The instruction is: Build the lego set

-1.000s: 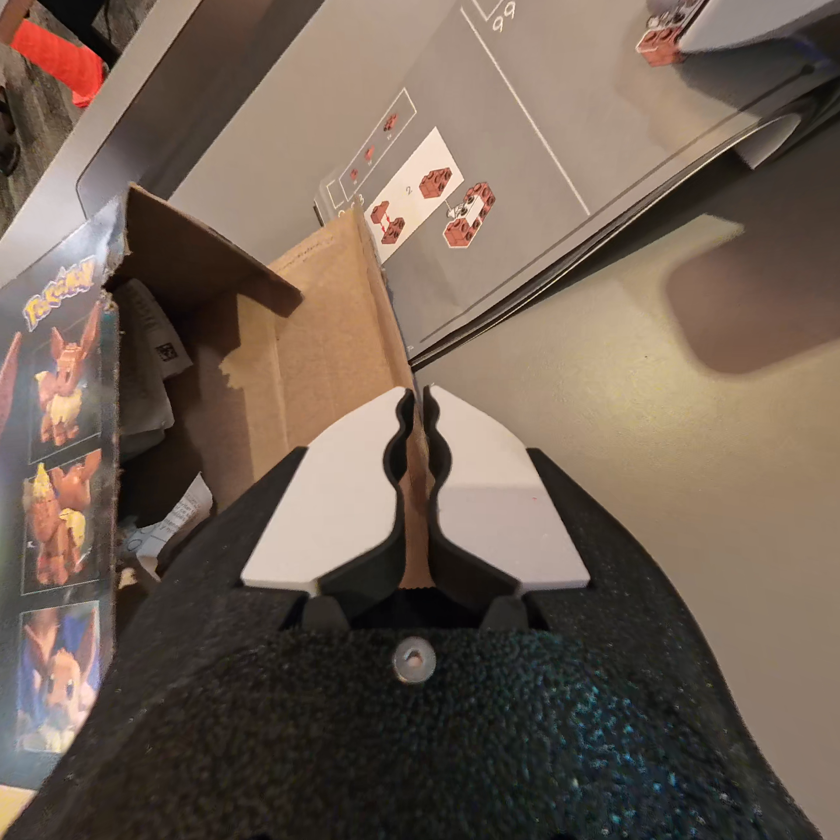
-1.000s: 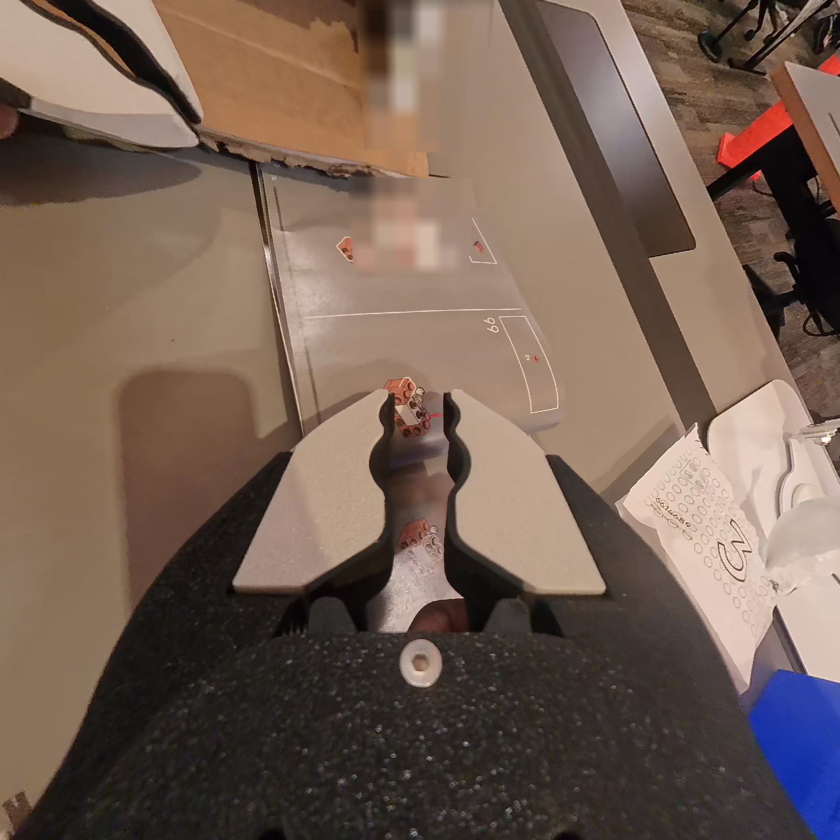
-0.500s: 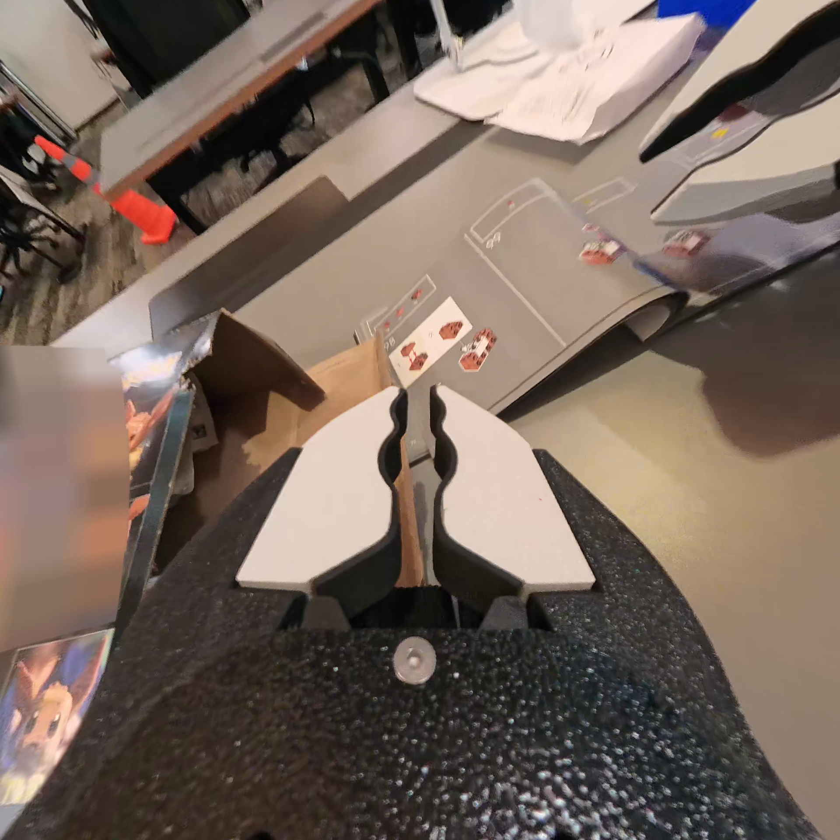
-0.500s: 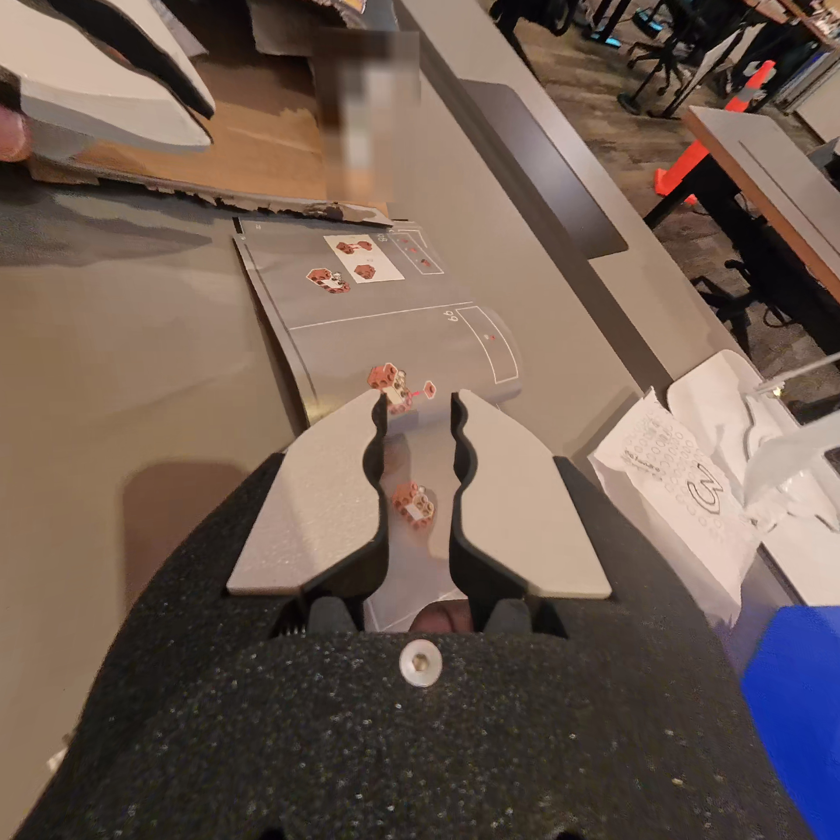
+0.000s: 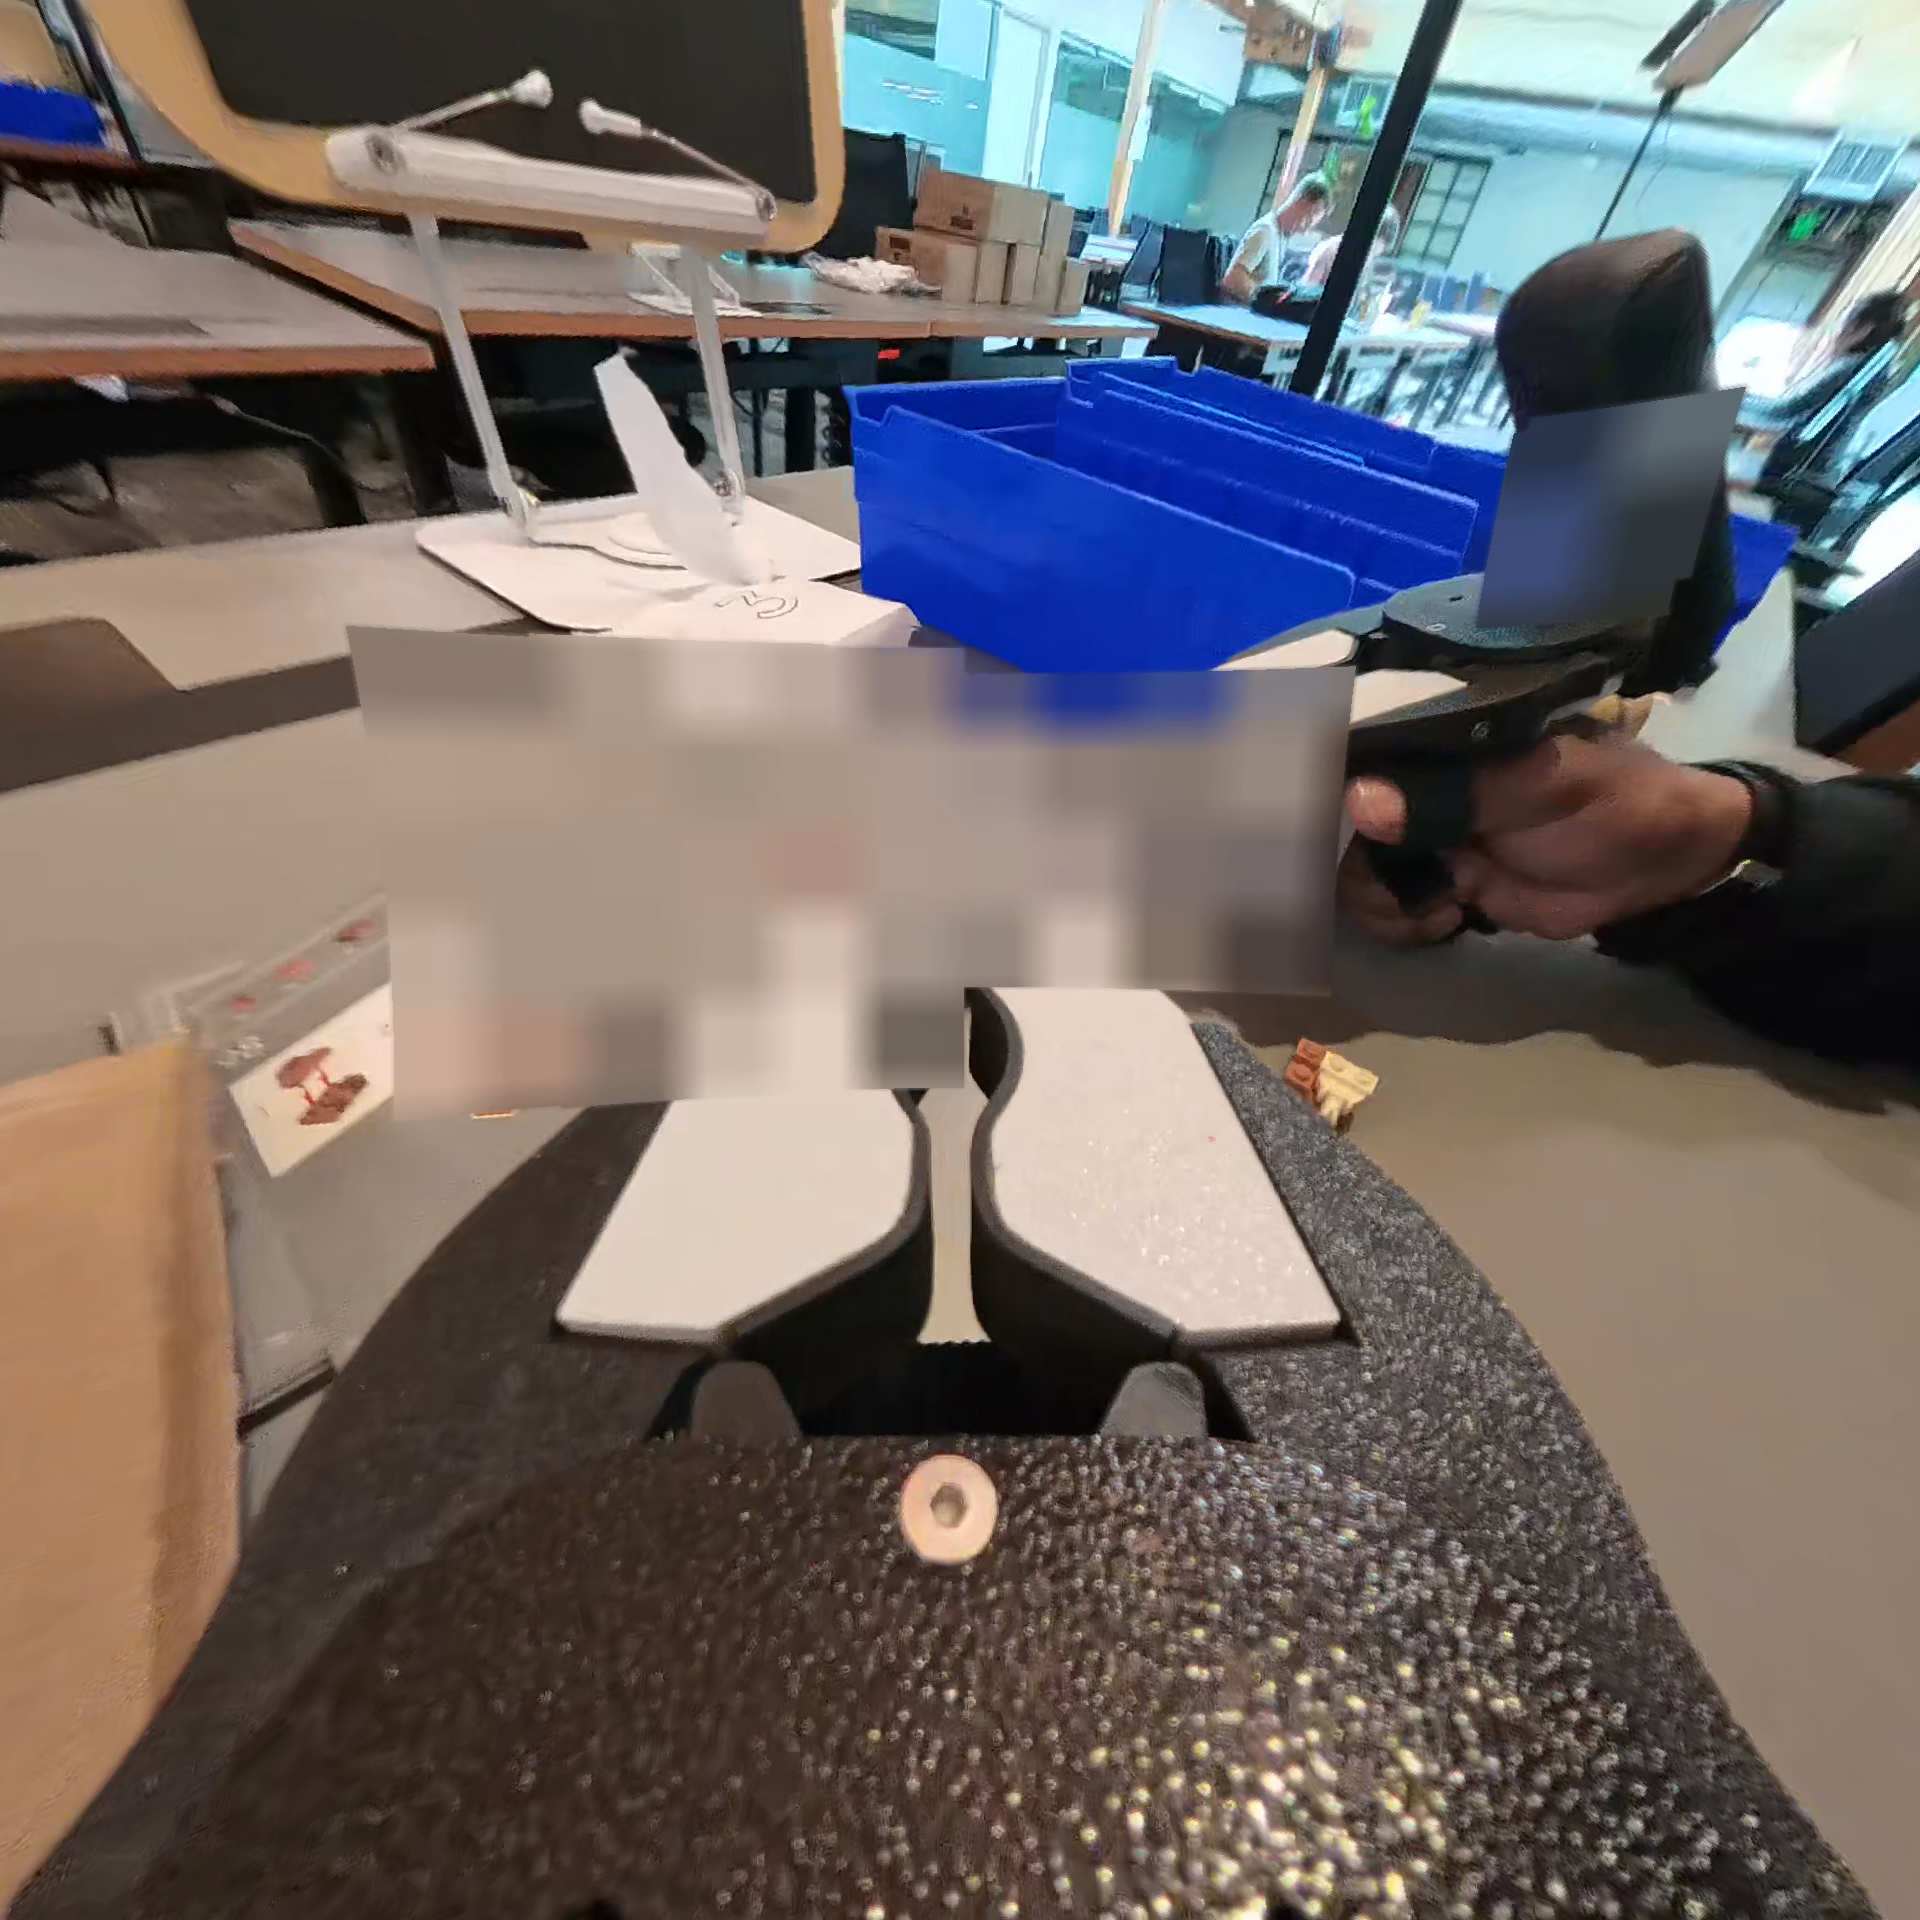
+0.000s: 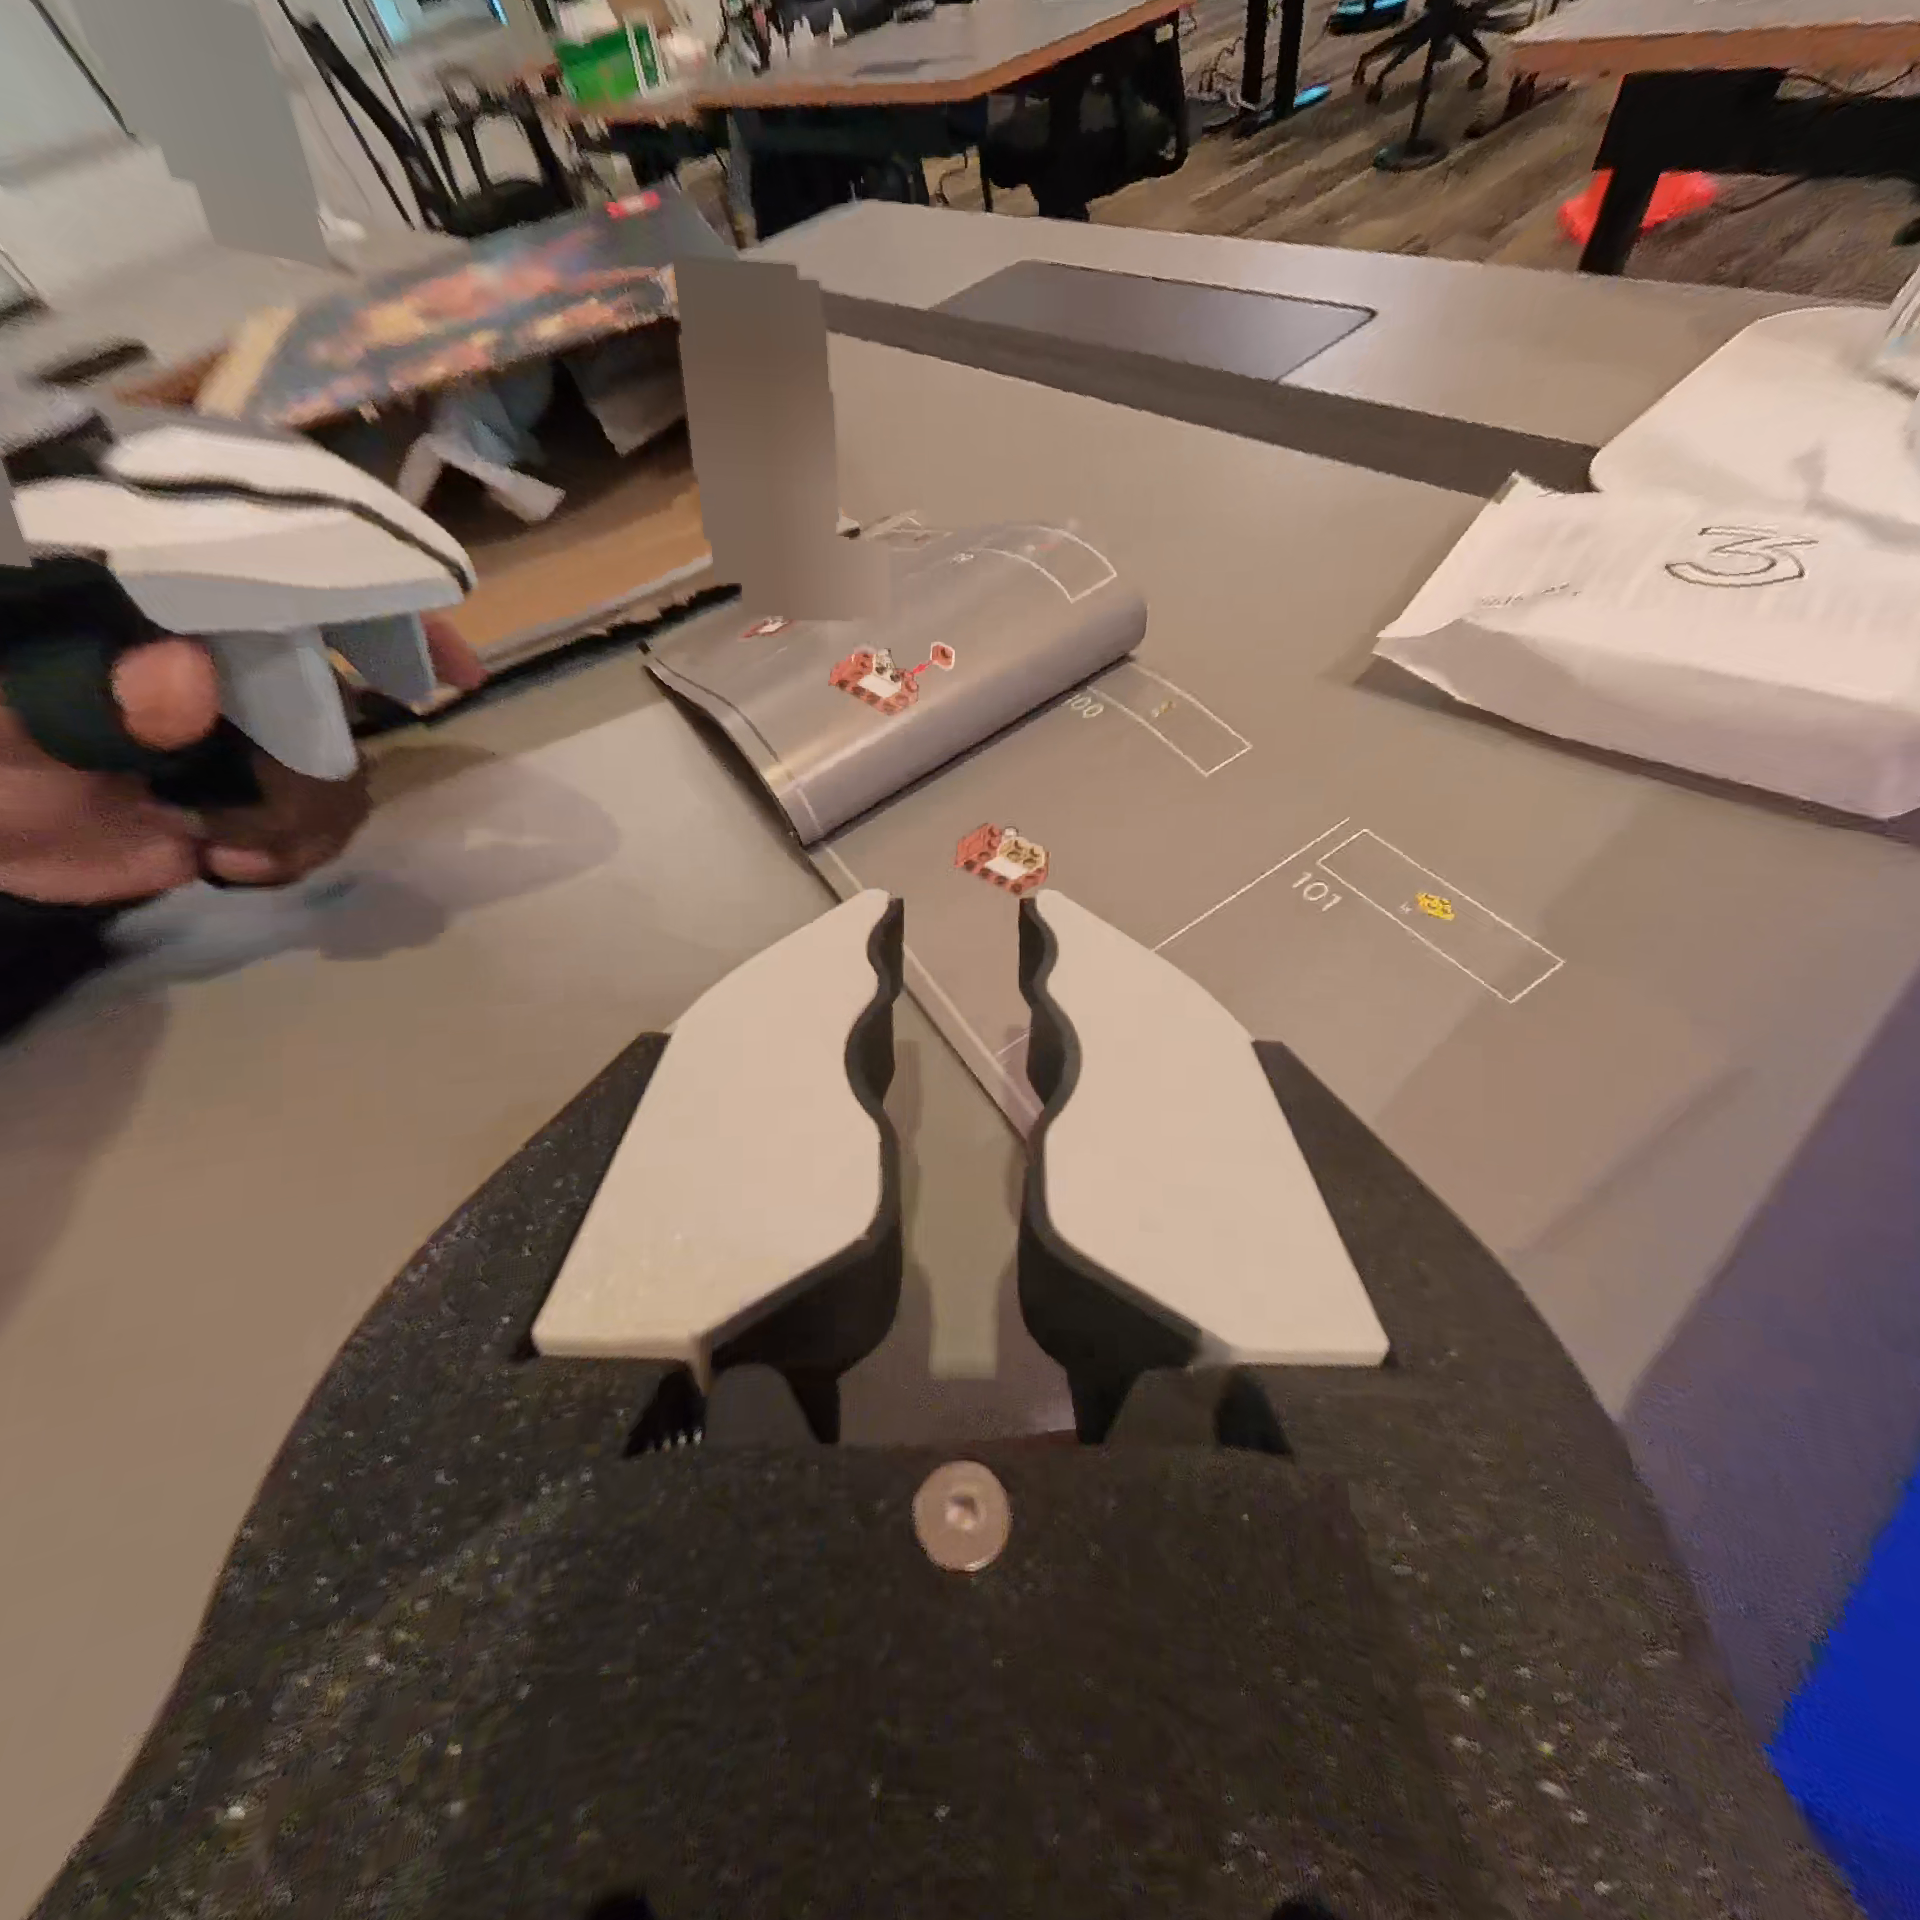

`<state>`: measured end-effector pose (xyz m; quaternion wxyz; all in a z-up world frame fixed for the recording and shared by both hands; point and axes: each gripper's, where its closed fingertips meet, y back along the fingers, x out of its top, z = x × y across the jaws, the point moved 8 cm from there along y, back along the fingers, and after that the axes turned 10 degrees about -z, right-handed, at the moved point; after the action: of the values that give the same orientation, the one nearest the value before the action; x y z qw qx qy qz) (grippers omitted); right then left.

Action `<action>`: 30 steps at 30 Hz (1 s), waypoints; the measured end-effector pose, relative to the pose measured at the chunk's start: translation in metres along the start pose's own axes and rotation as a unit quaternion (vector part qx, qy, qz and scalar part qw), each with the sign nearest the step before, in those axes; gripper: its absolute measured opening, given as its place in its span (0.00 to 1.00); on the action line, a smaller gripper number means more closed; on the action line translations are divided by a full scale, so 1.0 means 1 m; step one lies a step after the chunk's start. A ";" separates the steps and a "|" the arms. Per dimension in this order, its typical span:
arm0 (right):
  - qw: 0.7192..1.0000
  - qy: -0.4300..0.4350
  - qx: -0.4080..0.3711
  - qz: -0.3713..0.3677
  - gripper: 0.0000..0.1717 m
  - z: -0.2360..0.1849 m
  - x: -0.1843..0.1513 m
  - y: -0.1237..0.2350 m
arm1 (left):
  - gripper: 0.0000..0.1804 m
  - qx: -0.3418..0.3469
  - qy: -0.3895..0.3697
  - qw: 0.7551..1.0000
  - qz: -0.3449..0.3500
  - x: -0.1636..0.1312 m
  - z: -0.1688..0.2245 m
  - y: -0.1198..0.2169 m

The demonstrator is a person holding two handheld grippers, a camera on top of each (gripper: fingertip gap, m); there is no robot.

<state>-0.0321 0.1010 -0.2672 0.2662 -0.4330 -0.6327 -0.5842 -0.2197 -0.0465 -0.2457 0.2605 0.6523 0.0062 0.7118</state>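
My left gripper (image 6: 442,561) shows at the left of the right wrist view, held in a hand above the table with its fingers together and nothing between them. In its own view a mosaic patch hides the fingertips; only the finger bases (image 5: 1122,1143) show. My right gripper (image 6: 961,909) is open and empty, low over an open grey instruction booklet (image 6: 1299,790). One page (image 6: 935,665) lies curled over to the left. A small brown and cream brick shape (image 6: 1003,857) sits on the open page just past the right fingertips. An open cardboard box (image 6: 540,582) lies behind the left gripper.
A white paper bag (image 6: 1662,623) lies at the right, with blue bins (image 5: 1143,520) and a white stand (image 5: 582,197) behind it. The box's printed lid (image 6: 468,312) stands open. A dark inset panel (image 6: 1143,312) sits at the table's far side. A hand (image 5: 1507,831) holds the right gripper. The tips of one gripper are about 12 centimeters away from the tips of the other.
My left gripper let go of the box's cardboard flap, lifted away and shut on nothing. The page that stood between my right fingers has rolled over to the left. Both views have tilted up.
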 end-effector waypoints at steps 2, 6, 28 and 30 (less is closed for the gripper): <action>1.000 -0.015 0.012 0.019 0.11 0.004 0.002 0.003 | 0.00 -0.010 0.025 1.000 -0.003 -0.004 -0.005 -0.002; 0.999 -0.010 0.034 0.017 0.12 0.004 0.001 0.001 | 0.00 -0.016 0.060 0.998 -0.013 -0.010 -0.016 -0.003; 0.935 0.266 0.173 -0.159 0.25 -0.048 -0.029 0.016 | 0.00 -0.004 0.051 0.997 -0.059 -0.016 -0.020 -0.005; 0.931 0.259 0.196 -0.165 0.26 -0.055 -0.030 0.017 | 0.00 -0.005 0.054 0.997 -0.060 -0.016 -0.020 -0.005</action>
<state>-0.0119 0.0397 -0.2745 0.4005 -0.0949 -0.7064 -0.5758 -0.2363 -0.0413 -0.2654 0.3053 0.6103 0.0551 0.7289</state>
